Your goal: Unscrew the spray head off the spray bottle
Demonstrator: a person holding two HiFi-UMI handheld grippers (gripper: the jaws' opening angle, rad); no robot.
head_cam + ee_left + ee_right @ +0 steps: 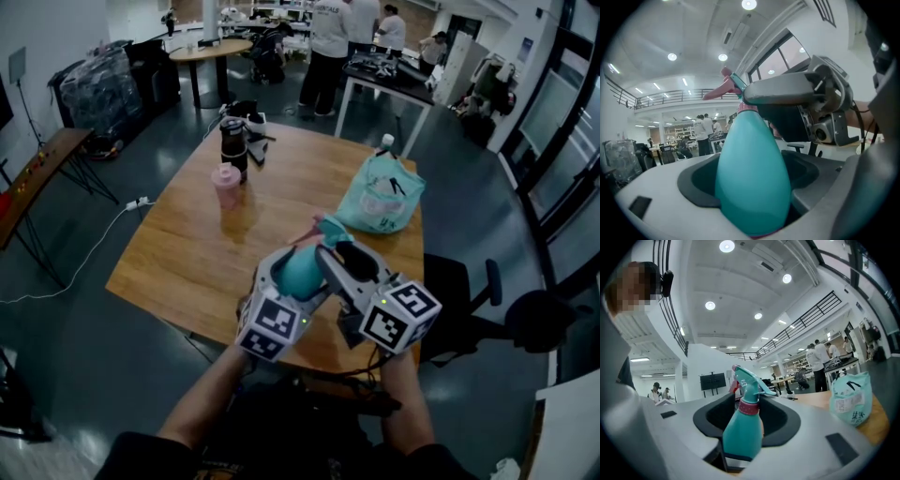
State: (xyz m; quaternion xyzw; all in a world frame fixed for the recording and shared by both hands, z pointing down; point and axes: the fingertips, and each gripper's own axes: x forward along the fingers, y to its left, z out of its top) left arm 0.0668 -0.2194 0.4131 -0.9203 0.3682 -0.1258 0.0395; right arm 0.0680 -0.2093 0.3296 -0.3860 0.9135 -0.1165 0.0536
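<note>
Teal spray bottle [740, 437], head [747, 380] seemingly on

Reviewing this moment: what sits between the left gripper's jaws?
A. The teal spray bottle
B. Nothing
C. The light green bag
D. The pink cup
A: in the left gripper view the teal spray bottle fills the gap between the jaws of the left gripper, which press on its body.
</note>
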